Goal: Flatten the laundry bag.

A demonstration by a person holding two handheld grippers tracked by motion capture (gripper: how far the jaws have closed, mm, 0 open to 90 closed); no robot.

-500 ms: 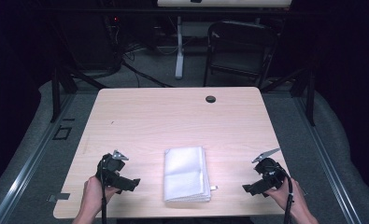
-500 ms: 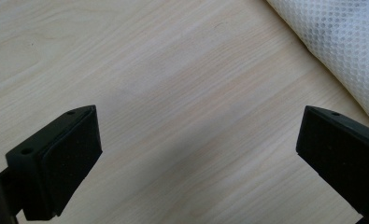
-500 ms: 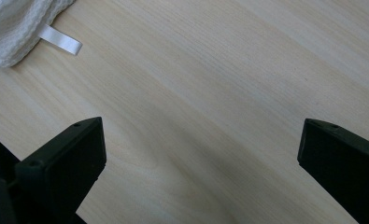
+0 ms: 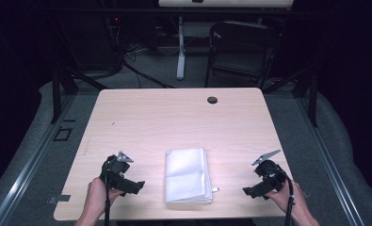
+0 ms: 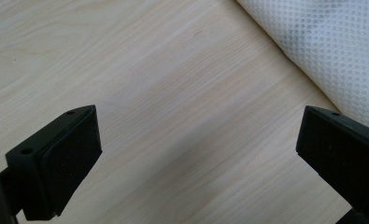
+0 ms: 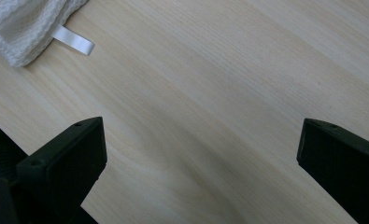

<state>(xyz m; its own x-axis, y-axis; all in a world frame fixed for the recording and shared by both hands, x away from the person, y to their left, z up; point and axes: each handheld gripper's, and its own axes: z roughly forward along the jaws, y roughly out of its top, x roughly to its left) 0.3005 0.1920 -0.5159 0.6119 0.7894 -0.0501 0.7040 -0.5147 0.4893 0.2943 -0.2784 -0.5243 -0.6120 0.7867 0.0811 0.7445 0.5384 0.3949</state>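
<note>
Lying folded and untouched near the front middle of the desk, the white towel sits between the left claw and right claw, both spread wide and empty, so handling looks not yet begun.

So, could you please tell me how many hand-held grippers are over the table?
2: the left hand-held gripper left of the folded white cloth, the right hand-held gripper right of it, both open.
</note>
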